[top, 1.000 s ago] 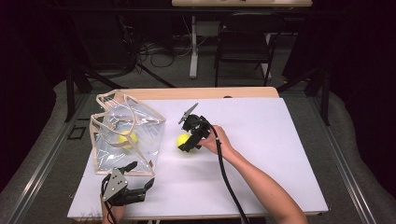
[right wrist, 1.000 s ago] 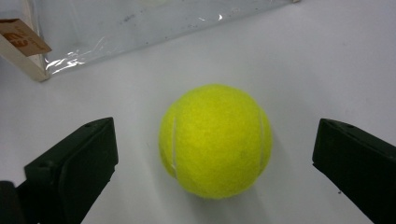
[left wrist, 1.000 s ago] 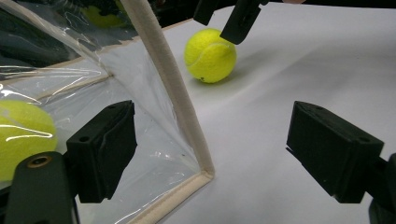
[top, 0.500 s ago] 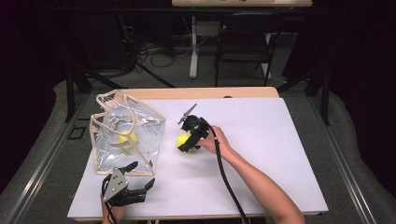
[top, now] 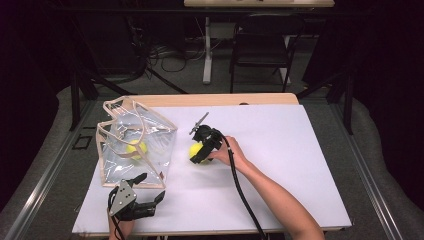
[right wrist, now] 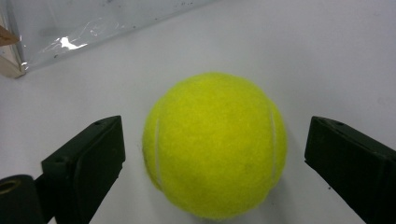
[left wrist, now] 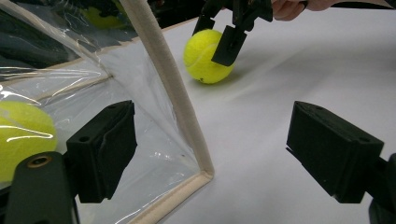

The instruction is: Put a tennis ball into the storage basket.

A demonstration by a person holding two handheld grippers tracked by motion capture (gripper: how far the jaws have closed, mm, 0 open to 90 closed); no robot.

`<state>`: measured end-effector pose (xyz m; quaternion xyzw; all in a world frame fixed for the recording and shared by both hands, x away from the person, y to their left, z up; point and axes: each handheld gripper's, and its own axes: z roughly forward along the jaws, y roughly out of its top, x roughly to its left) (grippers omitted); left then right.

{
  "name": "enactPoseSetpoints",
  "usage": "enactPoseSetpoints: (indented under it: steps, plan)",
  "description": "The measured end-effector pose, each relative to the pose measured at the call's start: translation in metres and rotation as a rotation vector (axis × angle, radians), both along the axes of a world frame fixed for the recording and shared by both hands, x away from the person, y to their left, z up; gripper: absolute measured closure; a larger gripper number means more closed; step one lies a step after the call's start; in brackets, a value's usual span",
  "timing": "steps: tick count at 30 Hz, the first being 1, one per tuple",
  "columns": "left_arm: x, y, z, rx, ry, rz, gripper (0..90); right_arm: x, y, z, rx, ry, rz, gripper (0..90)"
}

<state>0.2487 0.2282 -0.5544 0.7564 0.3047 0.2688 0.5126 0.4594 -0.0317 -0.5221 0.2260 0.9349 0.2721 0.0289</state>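
Mid-desk, beside clear bag (top: 135, 150) — right gripper (top: 199, 152) straddled tennis ball (right wrist: 215, 144), jaws just closing, pads not yet touching; light, springy, fuzzy — best gripped across widest part.

R gripper (top: 200, 151) tilts down at mid-table, forearm reaching in from bottom right; its 2 jaws have just been closing but pads aren't pressing yet. L gripper (top: 150, 192) sits low at near edge, lying level, jaws wide apart.

A yellow tennis ball (right wrist: 215, 144) rests on the white table (top: 280, 150), seams visible, just right of a clear plastic bag (top: 135, 150) with beige trim. The bag, lying open, holds a second ball (top: 136, 148).
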Motion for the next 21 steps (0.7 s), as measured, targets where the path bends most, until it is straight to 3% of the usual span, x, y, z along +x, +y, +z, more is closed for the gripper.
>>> enactPoseSetpoints:
  steps: [4,13,21]
  plan:
    - [0.0004,0.0000,-0.0003,0.000,0.003,0.000,16.0,-0.0001,0.0012,-0.0009,-0.031,-0.007,-0.014,11.7]
    - [-0.0010,-0.0003,0.0005,-0.001,-0.005,-0.001,16.0,-0.0024,0.0018,0.0022,-0.046,-0.024,-0.022,23.8]
    - [-0.0004,-0.0005,0.0003,0.001,-0.003,-0.001,16.0,-0.0028,0.0020,0.0028,-0.044,-0.027,-0.014,25.4]
